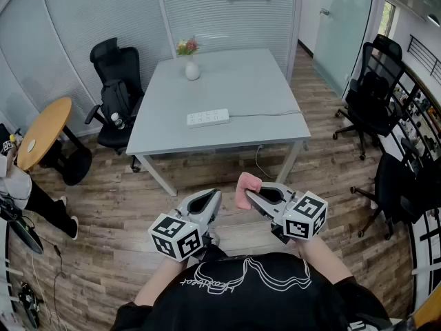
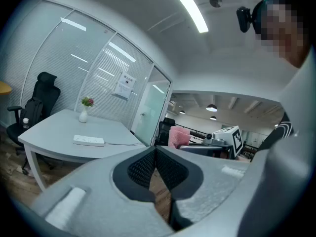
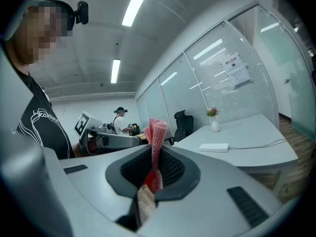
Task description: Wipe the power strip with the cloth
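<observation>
While the power strip (image 1: pixel 207 118) lay on the grey table (image 1: pixel 248 88), the pink cloth (image 1: pixel 246 187) was found clamped in the right gripper (image 1: pixel 252 197); the left gripper (image 1: pixel 212 197) was found clenched, empty.

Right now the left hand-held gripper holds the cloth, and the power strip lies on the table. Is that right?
No: the right hand-held gripper holds the cloth, as the right gripper view shows; the left hand-held gripper is empty. The power strip does lie on the table.

Bright, even ceiling-strip light (image 2: pixel 187 9); sharp focus, fisheye-bent edges, dark corners.
</observation>
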Tool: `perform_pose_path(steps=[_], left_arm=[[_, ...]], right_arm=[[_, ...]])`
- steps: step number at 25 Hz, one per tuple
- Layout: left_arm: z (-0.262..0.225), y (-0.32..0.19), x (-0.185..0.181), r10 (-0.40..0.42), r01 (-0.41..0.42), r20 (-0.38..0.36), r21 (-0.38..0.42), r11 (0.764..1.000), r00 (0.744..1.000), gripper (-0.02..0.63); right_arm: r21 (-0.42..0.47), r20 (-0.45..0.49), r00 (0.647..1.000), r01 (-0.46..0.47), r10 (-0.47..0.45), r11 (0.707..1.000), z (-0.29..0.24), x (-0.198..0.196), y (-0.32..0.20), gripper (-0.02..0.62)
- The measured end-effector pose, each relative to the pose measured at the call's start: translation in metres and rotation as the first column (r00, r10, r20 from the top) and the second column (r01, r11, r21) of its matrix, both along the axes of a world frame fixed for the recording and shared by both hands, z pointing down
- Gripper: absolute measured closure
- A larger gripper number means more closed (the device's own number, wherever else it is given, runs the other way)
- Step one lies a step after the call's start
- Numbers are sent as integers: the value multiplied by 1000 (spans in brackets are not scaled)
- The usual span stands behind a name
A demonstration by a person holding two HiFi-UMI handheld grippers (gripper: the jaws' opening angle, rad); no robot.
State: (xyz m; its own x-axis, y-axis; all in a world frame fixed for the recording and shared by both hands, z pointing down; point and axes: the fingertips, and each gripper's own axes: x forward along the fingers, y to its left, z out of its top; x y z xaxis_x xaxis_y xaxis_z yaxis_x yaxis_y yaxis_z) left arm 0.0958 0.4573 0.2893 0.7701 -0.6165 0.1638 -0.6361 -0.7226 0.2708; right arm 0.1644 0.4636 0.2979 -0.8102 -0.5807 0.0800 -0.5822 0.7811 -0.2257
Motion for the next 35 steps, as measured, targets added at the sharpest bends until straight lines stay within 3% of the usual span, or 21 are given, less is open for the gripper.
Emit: perform_pose_path(steps=[10,19,24,35], left_arm=[[3,-6,-2,-15,15,6,3,1000,1000,592],[19,-53,-16,-26,26,10,-18,1000,1000,592],[25,-98,-25,-23,24,15,-37,999,1000,592],[34,-249,-58,-7,9,20,-105,994,1000,592]], right_arm=[[-28,17,1000,-19,20,999,6,7,-12,557],[-92,21,1000,-13,15,996,26,-4,-60,555],[-129,20,1000,-15,17,992,34,-11,-105,555],[-212,14,998,-50,54,976,41,-37,-251,555]])
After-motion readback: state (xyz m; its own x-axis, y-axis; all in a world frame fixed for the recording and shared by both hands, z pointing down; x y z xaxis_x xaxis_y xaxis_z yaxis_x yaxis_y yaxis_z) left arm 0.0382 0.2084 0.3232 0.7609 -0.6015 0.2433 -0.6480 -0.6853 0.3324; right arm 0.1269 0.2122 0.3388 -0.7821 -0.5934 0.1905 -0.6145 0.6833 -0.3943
